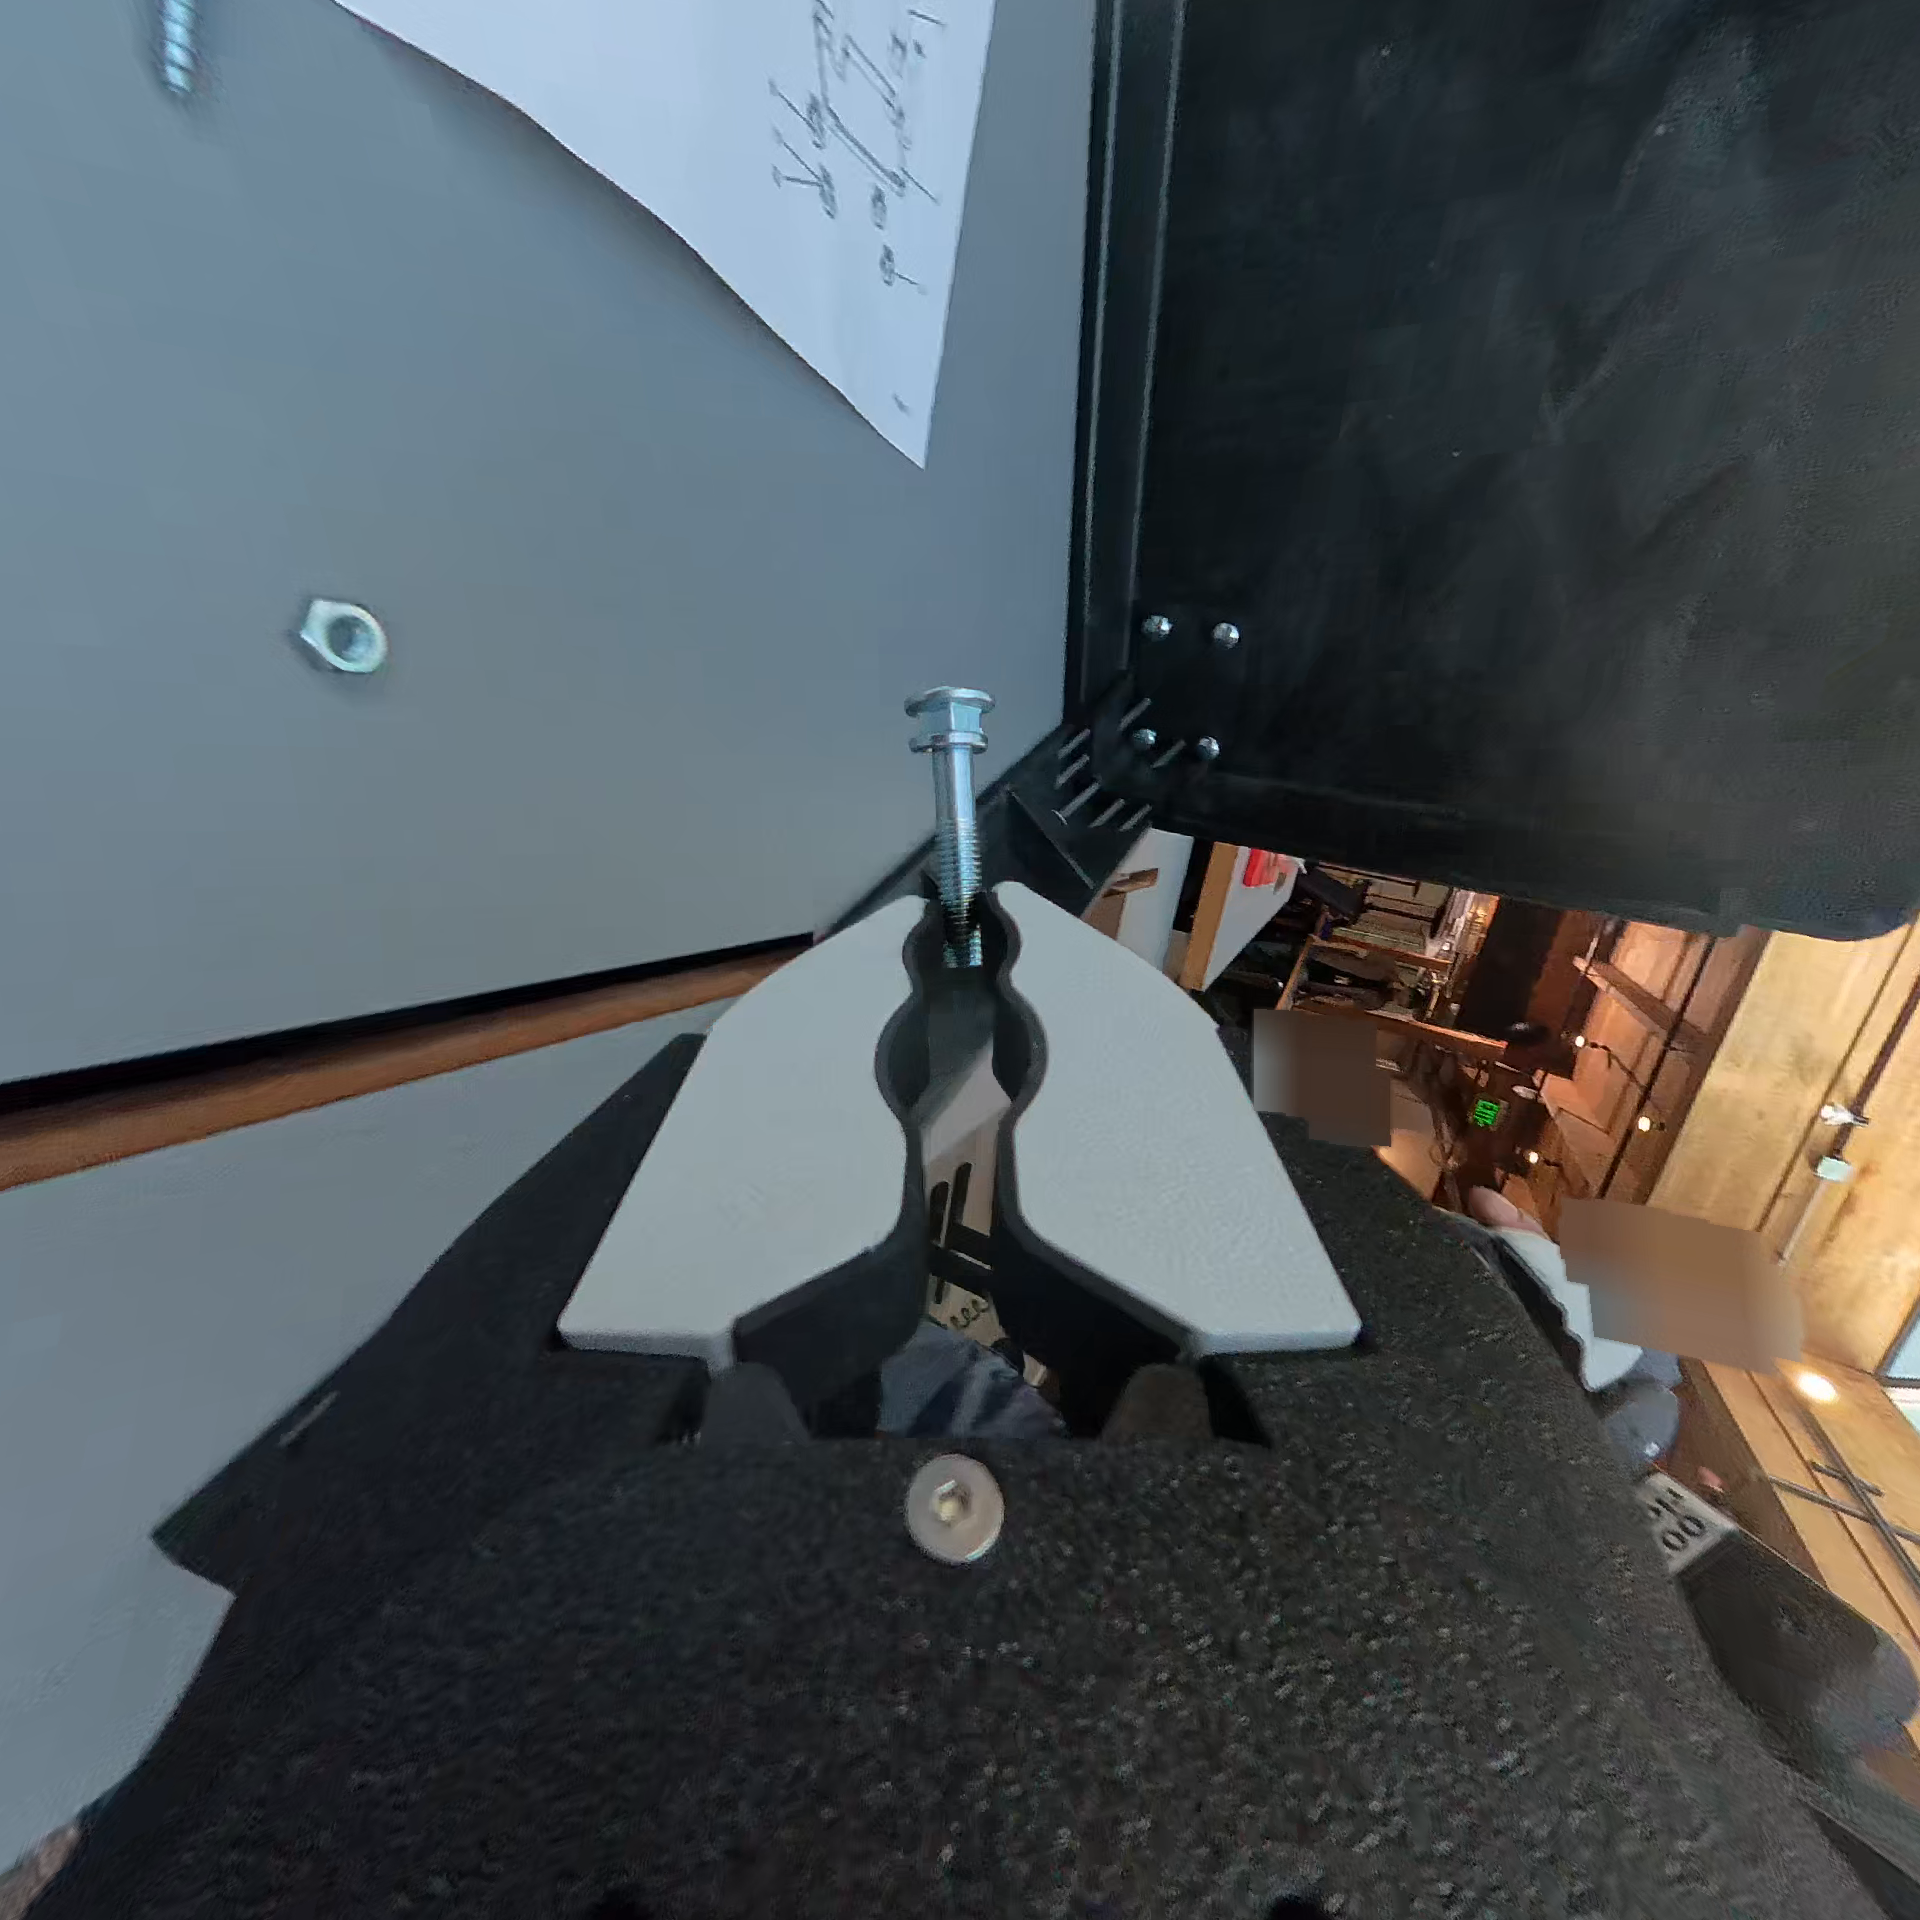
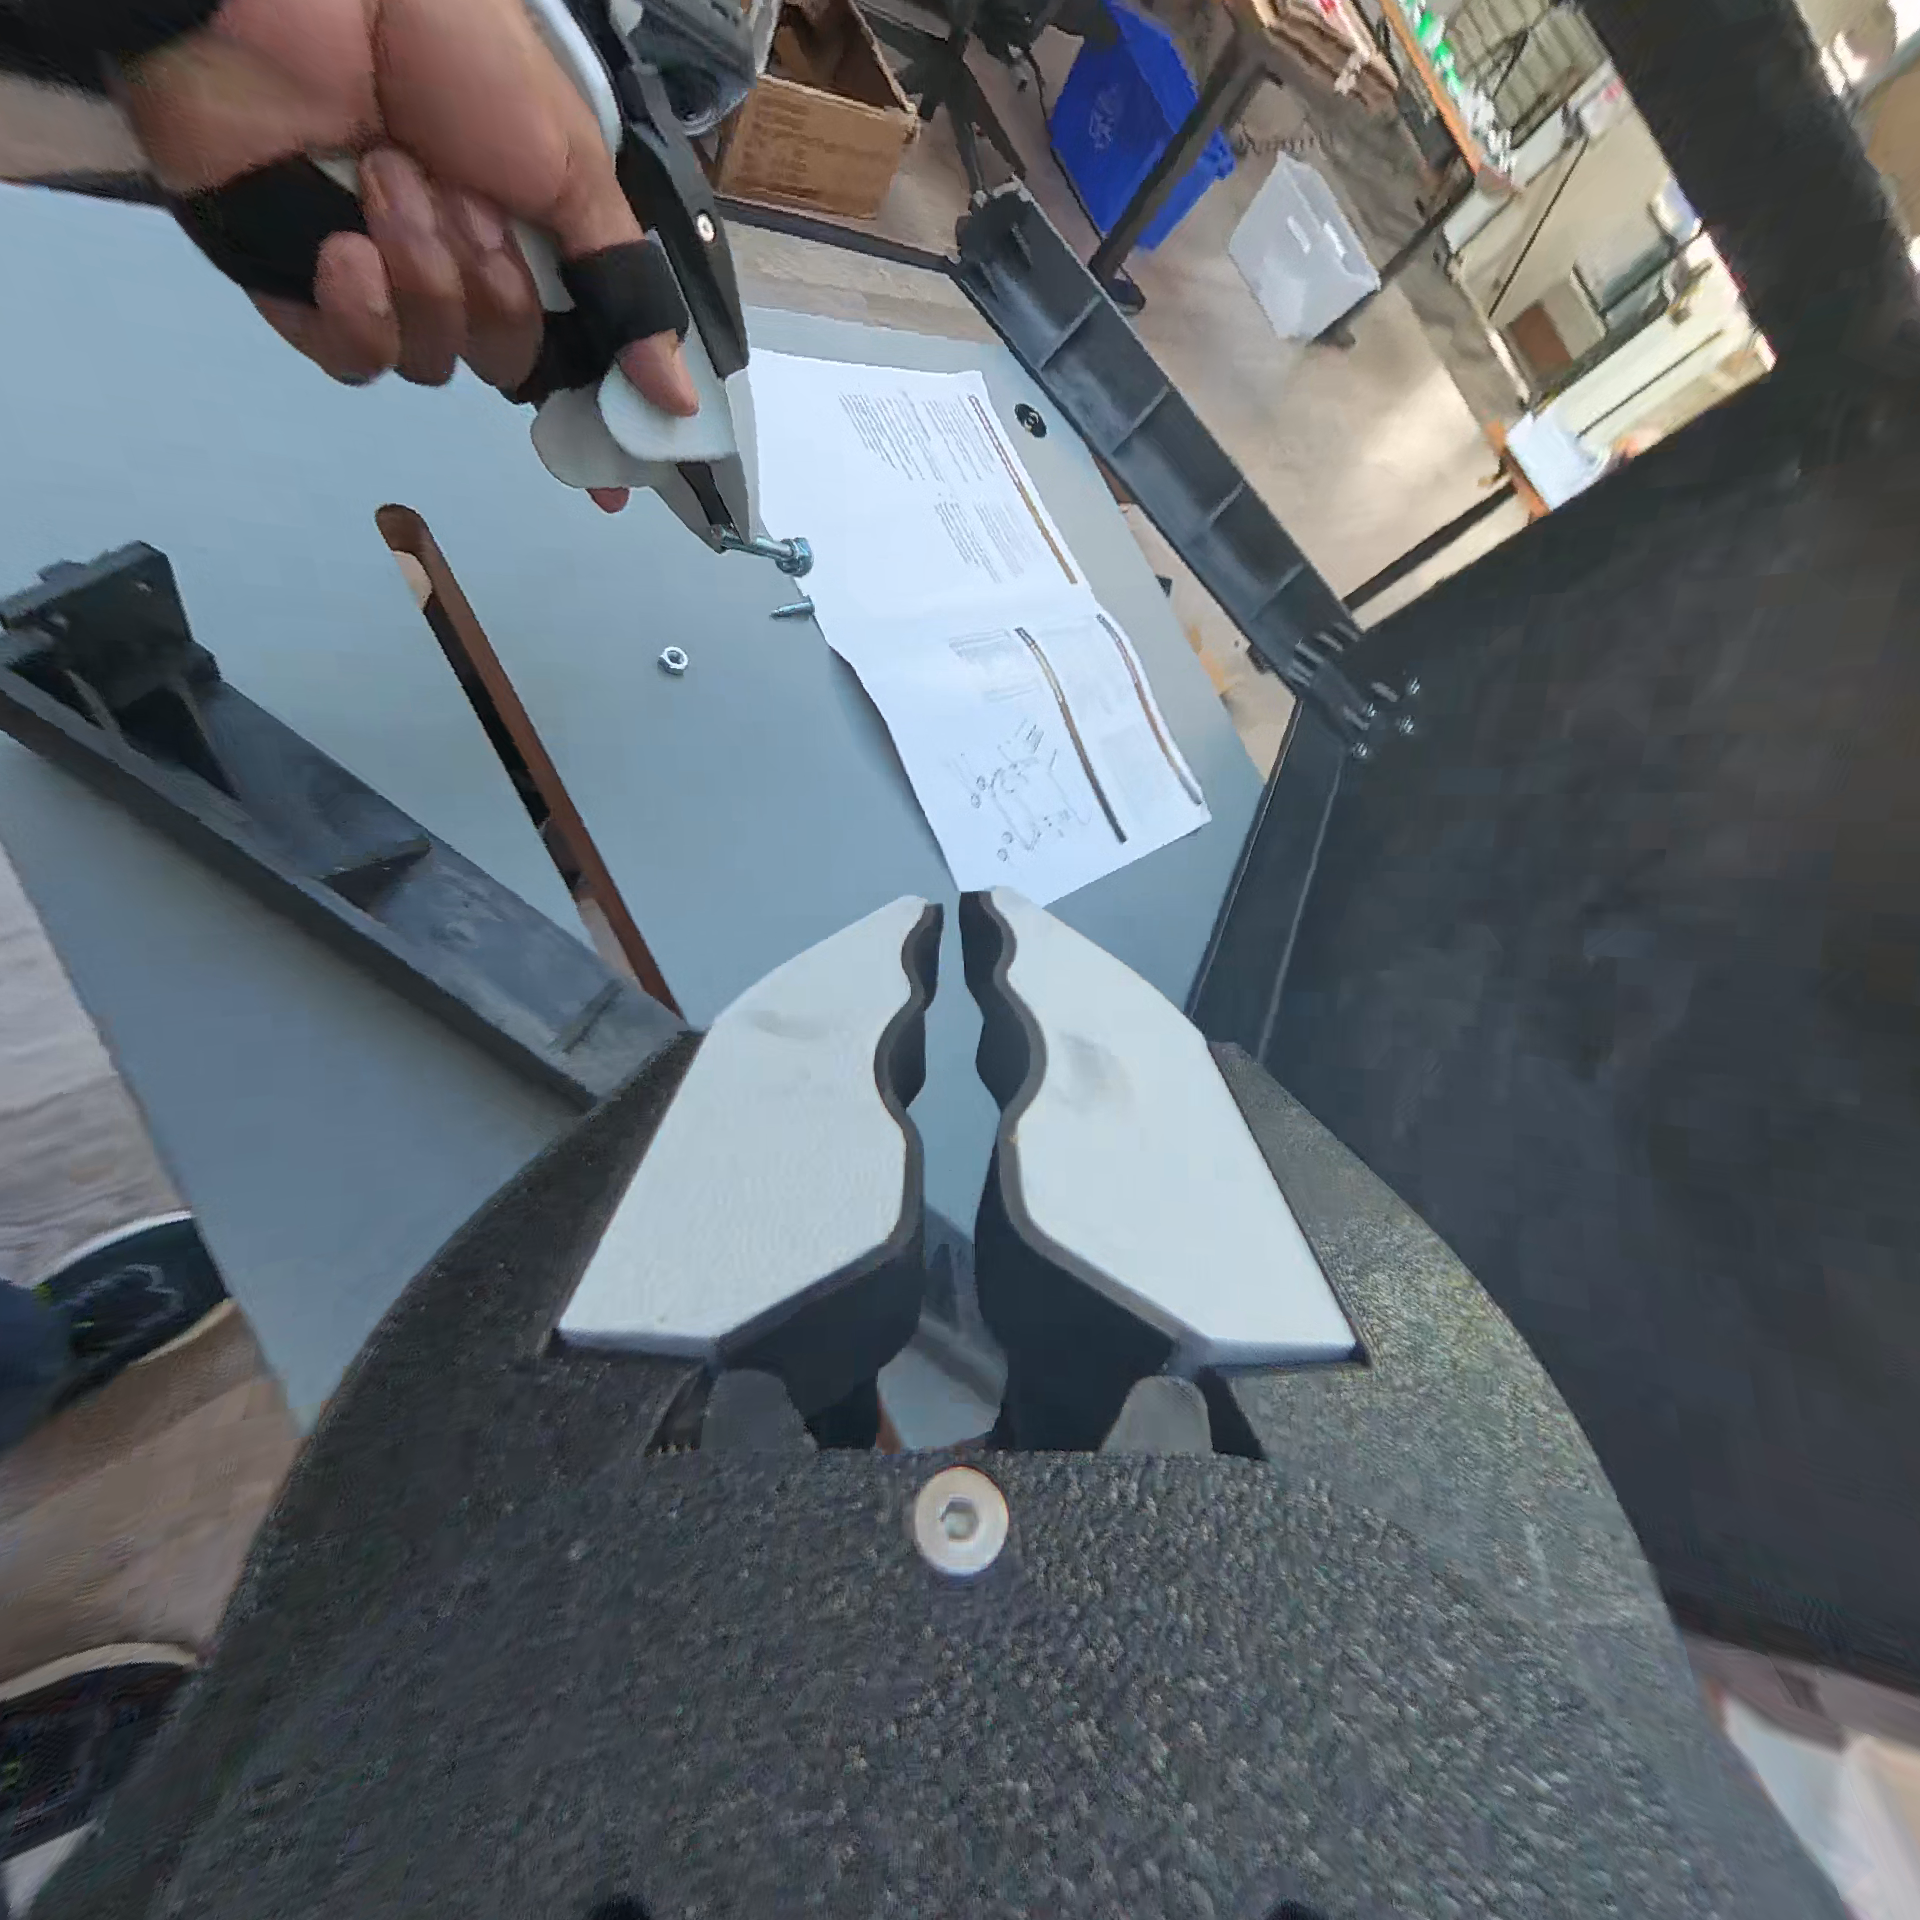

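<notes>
Left hand-held gripper (image 1: 961, 914) w/ bolt (image 1: 950, 790)

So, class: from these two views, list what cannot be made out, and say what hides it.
- Bolt: its threaded end sits inside the left gripper, left wrist view.
- Screw: cut off by the top edge, left wrist view.
- Nut: too small for detail, right wrist view.
- Black panel: runs off the frame's right edge.

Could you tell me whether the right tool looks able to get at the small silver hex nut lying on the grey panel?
Probably yes: the small silver hex nut lies bare on the grey panel, and the right tool holds nothing.
</notes>
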### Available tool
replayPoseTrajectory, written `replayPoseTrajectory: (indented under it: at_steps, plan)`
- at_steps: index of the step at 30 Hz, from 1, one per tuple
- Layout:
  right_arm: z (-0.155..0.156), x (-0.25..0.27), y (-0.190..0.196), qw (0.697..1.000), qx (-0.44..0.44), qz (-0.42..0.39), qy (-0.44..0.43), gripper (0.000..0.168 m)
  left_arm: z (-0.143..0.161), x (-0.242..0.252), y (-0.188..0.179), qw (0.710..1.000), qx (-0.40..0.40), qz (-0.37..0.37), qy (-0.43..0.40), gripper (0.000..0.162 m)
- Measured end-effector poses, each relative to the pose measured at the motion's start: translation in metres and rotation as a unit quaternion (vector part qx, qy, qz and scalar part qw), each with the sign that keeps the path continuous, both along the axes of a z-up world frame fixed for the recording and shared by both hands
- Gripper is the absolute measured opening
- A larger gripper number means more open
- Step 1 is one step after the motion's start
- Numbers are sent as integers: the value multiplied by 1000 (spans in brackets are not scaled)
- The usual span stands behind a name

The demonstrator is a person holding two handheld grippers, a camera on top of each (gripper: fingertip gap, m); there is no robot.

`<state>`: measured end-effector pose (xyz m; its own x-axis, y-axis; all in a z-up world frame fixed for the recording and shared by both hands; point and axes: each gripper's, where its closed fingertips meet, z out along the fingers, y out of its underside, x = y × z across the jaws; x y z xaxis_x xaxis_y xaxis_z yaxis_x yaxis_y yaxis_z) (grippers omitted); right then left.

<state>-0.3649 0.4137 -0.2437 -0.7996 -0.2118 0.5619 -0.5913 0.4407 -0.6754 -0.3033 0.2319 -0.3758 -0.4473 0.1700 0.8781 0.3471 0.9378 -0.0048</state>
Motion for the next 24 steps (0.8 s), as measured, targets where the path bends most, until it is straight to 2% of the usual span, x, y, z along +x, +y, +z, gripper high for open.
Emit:
replayPoseTrajectory:
  at_steps: [7,11,17,24]
  plan:
    - [8,13,-61,981,-49,119,144,24,86,0,64,997,36,-25,61,7]
    - [10,28,-79,960,-82,185,195,32,119,-1,93,996,43,-25,74,7]
    - [6,35,-77,930,-125,252,239,43,142,-3,129,997,49,-31,61,7]
    - [8,23,-62,923,-157,262,235,48,150,-15,154,997,49,-48,43,7]
